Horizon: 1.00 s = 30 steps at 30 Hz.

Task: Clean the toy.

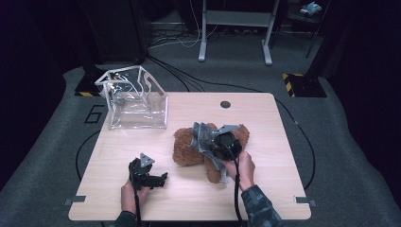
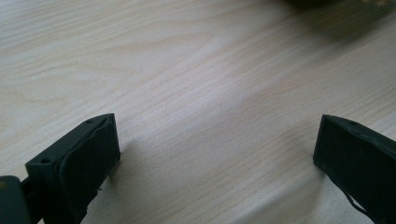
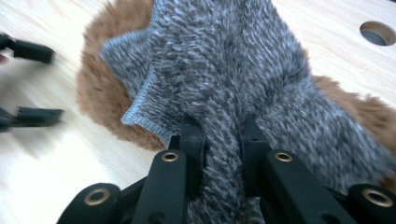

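On the table [image 1: 189, 198], the grey cloth [image 1: 204, 142] lies draped over the brown teddy bear [image 1: 187, 151], a little right of the table's middle. In the high view its long axis runs on a slant, from the upper left near the bear's back down to the lower right toward the person's right hand [image 1: 243, 165]. It is a fuzzy, mottled grey knit with a stitched pale hem, bunched into folds; the bear under it is shaggy and rust-brown.

At the far left corner stands a clear plastic bag [image 1: 137, 101] with white edging, upright, mouth open; whether anything is in it cannot be told.

The left gripper [image 1: 161, 179] rests low near the front edge, well apart from the cloth, jaws spread wide over bare wood with nothing between them.

The right gripper [image 3: 223, 140] sits on top of the bear, its jaws narrowed and pinching a ridge of the cloth, which rises between the pads.
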Available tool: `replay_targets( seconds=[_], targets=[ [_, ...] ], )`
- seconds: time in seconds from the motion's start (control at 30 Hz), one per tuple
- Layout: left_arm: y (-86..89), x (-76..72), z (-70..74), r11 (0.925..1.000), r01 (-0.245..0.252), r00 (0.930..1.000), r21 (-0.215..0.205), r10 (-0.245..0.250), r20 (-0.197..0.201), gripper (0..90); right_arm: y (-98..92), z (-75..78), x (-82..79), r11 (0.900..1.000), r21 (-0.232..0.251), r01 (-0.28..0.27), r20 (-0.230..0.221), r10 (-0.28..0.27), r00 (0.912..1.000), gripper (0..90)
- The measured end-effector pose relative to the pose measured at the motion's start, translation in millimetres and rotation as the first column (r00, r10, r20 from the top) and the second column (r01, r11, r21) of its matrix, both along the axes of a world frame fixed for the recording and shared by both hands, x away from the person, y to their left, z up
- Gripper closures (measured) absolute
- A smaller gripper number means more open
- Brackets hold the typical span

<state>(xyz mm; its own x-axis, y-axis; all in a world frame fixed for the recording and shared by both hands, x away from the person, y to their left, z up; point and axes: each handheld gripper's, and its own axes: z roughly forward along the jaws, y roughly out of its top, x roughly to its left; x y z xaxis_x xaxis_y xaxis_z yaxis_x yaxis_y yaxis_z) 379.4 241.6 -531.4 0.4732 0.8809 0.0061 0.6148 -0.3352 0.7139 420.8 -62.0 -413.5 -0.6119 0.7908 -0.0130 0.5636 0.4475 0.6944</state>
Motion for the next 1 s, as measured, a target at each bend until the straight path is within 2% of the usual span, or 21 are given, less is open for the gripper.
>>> replay_targets(
  seconds=[0.03, 0.1, 0.27, 0.3, 0.6, 0.77, 0.87, 1.0],
  targets=[
    [0.0, 0.0, 0.0, 1.0000, 0.000, 1.0000, 0.000, 0.000, 0.000, 0.0, 1.7, -2.0, 0.0, 1.000, -0.004, 0.015, -0.007, -0.015, 0.9999, 76.6],
    [0.0, 0.0, 0.0, 1.0000, 0.000, 1.0000, 0.000, 0.000, 0.000, 0.0, -2.4, -5.1, 2.3, 1.000, 0.005, 0.010, -0.010, -0.010, 0.9999, 76.6],
    [0.0, 0.0, 0.0, 1.0000, 0.000, 1.0000, 0.000, 0.000, 0.000, 0.0, -12.4, -3.5, -1.3, 0.999, 0.012, 0.037, -0.029, -0.037, 0.9989, 76.6],
    [0.0, 0.0, 0.0, 1.0000, 0.001, 1.0000, 0.000, -0.001, 0.000, 0.0, -16.6, -4.0, -1.4, 1.000, 0.007, 0.028, -0.023, -0.027, 0.9994, 76.6],
    [0.0, 0.0, 0.0, 1.0000, 0.000, 1.0000, 0.000, 0.000, 0.000, 0.0, -46.3, -9.5, -10.4, 0.997, 0.017, 0.073, -0.043, -0.072, 0.9965, 76.5],
    [0.0, 0.0, 0.0, 1.0000, 0.000, 1.0000, 0.000, 0.000, 0.000, 0.0, -63.3, -13.7, -15.3, 0.993, 0.025, 0.117, -0.057, -0.116, 0.9916, 76.5],
    [-0.1, 0.0, 0.0, 1.0000, 0.000, 1.0000, -0.001, 0.000, 0.000, 0.0, -73.8, -18.1, -18.2, 0.991, 0.011, 0.131, -0.061, -0.130, 0.9897, 76.5],
    [-0.1, 0.0, 0.0, 1.0000, -0.001, 1.0000, -0.001, 0.001, 0.000, 0.0, -84.5, -27.0, -20.2, 0.985, -0.006, 0.170, -0.094, -0.169, 0.9811, 76.3]
  ],
)
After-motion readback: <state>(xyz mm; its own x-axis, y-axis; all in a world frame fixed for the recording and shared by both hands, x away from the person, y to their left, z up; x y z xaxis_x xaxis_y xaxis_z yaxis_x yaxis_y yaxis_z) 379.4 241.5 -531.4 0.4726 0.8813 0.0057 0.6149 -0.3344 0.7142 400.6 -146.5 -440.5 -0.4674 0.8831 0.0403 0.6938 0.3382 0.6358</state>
